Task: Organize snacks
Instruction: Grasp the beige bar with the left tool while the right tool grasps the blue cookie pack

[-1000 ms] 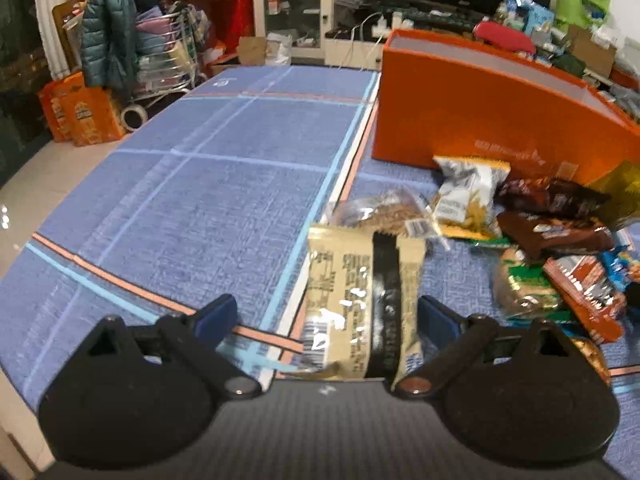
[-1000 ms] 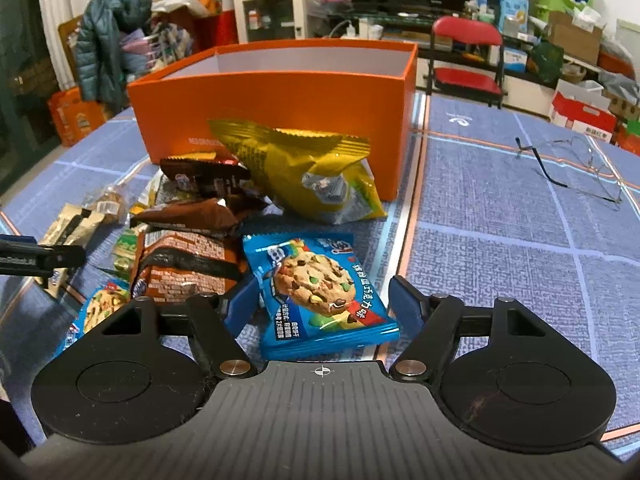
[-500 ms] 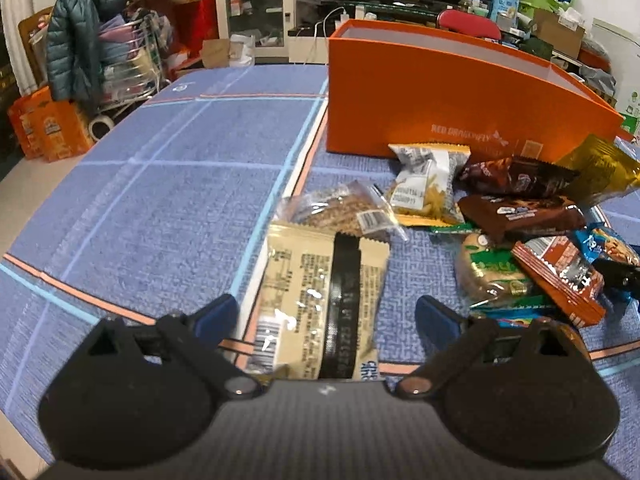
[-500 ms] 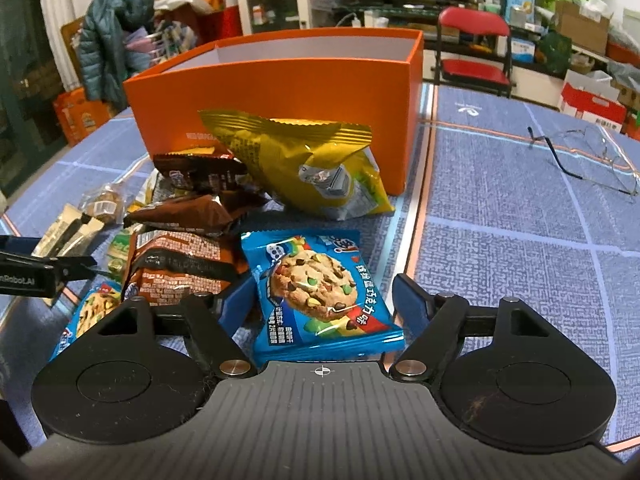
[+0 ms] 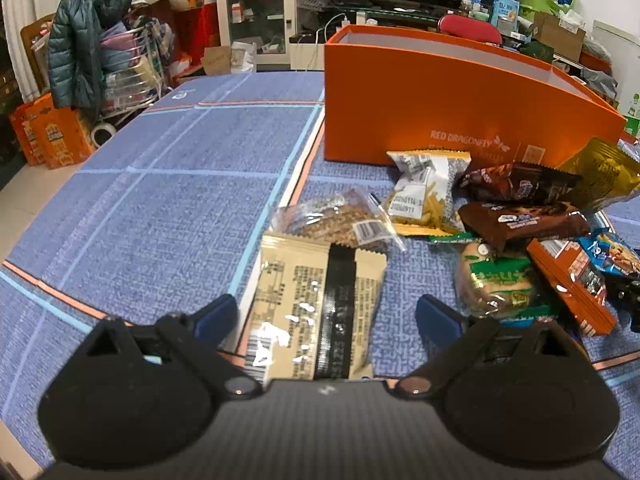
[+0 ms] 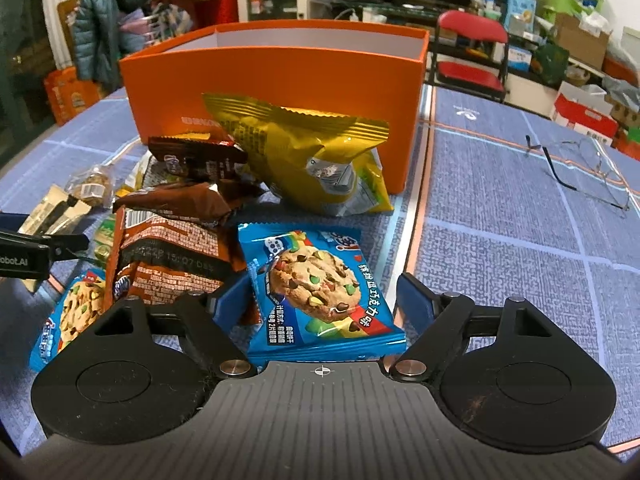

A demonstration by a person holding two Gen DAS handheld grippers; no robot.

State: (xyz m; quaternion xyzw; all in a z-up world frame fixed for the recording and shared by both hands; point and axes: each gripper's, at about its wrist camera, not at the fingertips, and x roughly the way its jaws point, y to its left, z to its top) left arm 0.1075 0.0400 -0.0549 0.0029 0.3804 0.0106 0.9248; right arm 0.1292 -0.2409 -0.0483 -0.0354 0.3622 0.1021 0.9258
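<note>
An orange box [image 5: 440,108] stands open-topped on the blue cloth; it also shows in the right wrist view [image 6: 280,80]. Several snack packets lie in front of it. My left gripper [image 5: 326,314] is open, its fingers on either side of a beige packet with a black stripe [image 5: 316,308] lying flat. My right gripper [image 6: 320,298] is open around a blue cookie packet [image 6: 316,292]. A yellow bag [image 6: 304,160] leans on the box. Brown packets [image 6: 180,216] lie to the left.
A clear packet of brown snacks [image 5: 336,220] and a green packet [image 5: 496,284] lie near the beige one. Glasses [image 6: 580,168] rest on the cloth at right. A red chair [image 6: 472,52] and room clutter stand beyond the table.
The left gripper has swung right and lined up over the beige packet. The right gripper has edged forward over the blue cookie packet. Both stay open.
</note>
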